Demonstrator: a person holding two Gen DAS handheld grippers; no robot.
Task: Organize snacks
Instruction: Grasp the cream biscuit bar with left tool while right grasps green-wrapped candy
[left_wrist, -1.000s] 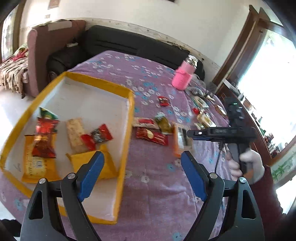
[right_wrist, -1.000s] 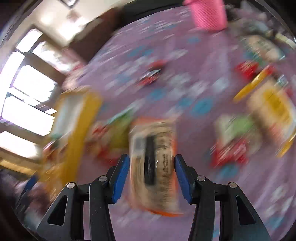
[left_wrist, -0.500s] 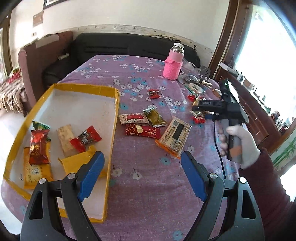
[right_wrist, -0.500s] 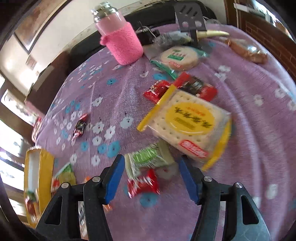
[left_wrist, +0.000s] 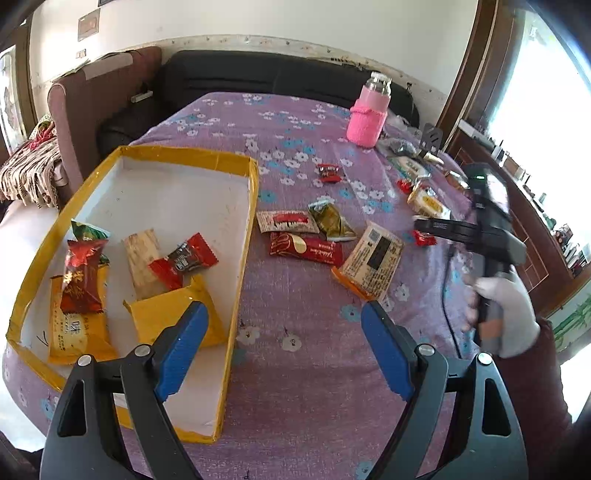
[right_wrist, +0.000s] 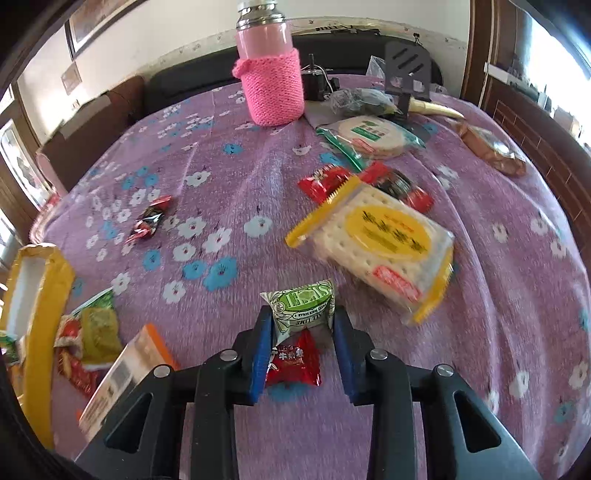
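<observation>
My right gripper had its jaws around a green packet on the tablecloth, pads touching its sides. Light, crinkly, slippery, so I'd pinch mid-body. The left gripper hung wide apart, empty, beside the yellow tray.

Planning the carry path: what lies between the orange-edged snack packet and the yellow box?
Left wrist view: a long red packet, a beige-and-red packet and a green packet lie between the orange-edged packet and the yellow box.

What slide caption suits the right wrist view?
Right gripper closing around a green-and-white snack packet on the purple floral tablecloth.
</observation>
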